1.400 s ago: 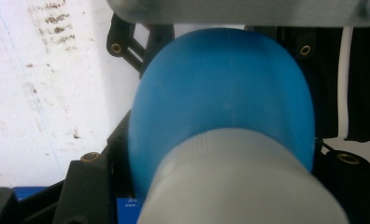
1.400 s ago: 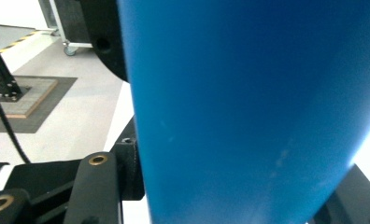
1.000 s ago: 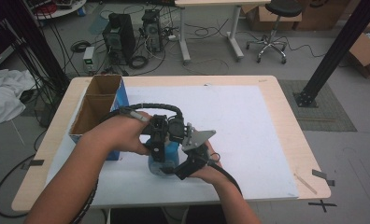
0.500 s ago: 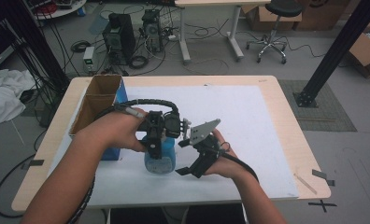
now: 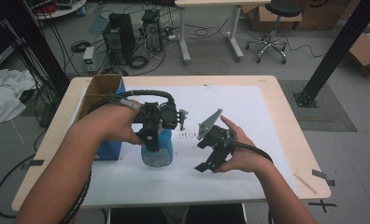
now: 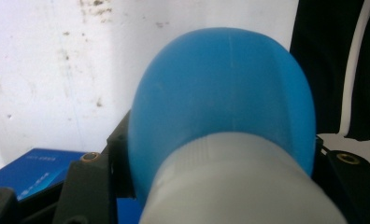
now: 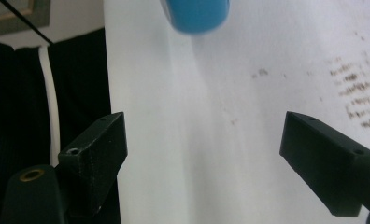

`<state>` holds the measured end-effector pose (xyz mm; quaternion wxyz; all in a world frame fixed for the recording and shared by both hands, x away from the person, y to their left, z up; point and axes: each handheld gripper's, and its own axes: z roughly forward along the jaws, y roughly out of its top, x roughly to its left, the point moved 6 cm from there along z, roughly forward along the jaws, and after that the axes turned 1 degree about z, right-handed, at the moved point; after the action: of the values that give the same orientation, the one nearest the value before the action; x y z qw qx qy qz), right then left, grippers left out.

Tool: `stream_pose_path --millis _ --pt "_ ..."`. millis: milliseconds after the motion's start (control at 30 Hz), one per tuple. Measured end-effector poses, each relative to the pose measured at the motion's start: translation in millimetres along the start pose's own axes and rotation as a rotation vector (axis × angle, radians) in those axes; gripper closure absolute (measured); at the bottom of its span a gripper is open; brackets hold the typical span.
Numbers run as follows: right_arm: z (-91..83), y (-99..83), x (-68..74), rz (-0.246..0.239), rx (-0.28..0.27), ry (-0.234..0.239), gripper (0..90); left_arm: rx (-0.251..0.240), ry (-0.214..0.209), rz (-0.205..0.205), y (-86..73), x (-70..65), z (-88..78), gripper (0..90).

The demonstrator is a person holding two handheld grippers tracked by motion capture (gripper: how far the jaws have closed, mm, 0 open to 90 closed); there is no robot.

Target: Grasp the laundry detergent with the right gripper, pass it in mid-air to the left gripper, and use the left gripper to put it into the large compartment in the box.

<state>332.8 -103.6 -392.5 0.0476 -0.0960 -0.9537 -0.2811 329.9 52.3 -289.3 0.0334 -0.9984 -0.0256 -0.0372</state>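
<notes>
At the centre of the high view, a round blue plastic bottle with a grey neck is clasped by the left gripper. The right gripper, lower centre-right, is spread wide, empty. Grasping is judged done; placement remains.

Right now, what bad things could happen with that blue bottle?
The left gripper alone holds the blue bottle, with its jaws around the rounded body near the neck, so the smooth curve might slip out. The right gripper is open with nothing between its jaws, so it can't catch the bottle. The cardboard box stands close beside the left hand; a swing that way could bump it.
</notes>
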Motion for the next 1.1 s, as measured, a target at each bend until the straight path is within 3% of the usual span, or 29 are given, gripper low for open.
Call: stream_pose_path --millis 67,133,467,667,800,833,867,933,967,1000,1033,1100 --pt "-1.9 -1.0 -0.6 -0.001 0.014 -0.005 14.8 0.005 0.003 -0.005 -0.8 1.0 -2.0 38.8" --pt "-7.1 -3.9 -2.4 -0.004 0.083 -0.015 15.0 0.014 0.008 -0.019 -3.6 4.1 -8.3 38.8" --pt "-18.7 -10.2 -7.9 0.012 0.237 -0.011 15.5 0.021 0.027 -0.075 -16.8 15.3 -36.1 38.8" --pt "-25.6 -10.9 -12.0 0.009 0.246 -0.029 15.4 0.007 0.011 -0.121 -23.8 21.5 -49.3 38.8" --pt "-32.2 -13.8 -13.8 -0.027 0.275 -0.046 15.4 0.010 -0.010 -0.202 -30.8 28.5 -61.6 38.7" --pt "-33.8 -14.5 -14.8 -0.035 0.289 -0.053 15.4 0.010 -0.010 -0.202 -30.8 28.5 -61.6 38.7" --pt "-35.0 -15.3 -15.7 -0.038 0.299 -0.061 15.4 0.013 -0.024 -0.251 -34.3 31.9 -66.6 38.7" --pt "-38.3 -17.2 -17.4 -0.039 0.336 -0.065 15.4 0.013 -0.040 -0.307 -38.4 35.8 -71.6 38.7" --pt "-38.3 -17.2 -17.4 -0.039 0.336 -0.065 15.4 0.013 -0.040 -0.307 -38.4 35.8 -71.6 38.7" --pt "-42.1 -19.7 -19.2 -0.042 0.378 -0.074 15.4 0.011 -0.057 -0.364 -42.7 38.1 -77.2 38.6" --pt "-42.1 -19.7 -19.2 -0.042 0.378 -0.074 15.4 0.011 -0.057 -0.364 -42.7 38.1 -77.2 38.6" --pt "-45.6 -22.0 -21.1 -0.047 0.412 -0.079 15.4 0.003 -0.068 -0.422 -46.9 40.0 -83.9 38.7"
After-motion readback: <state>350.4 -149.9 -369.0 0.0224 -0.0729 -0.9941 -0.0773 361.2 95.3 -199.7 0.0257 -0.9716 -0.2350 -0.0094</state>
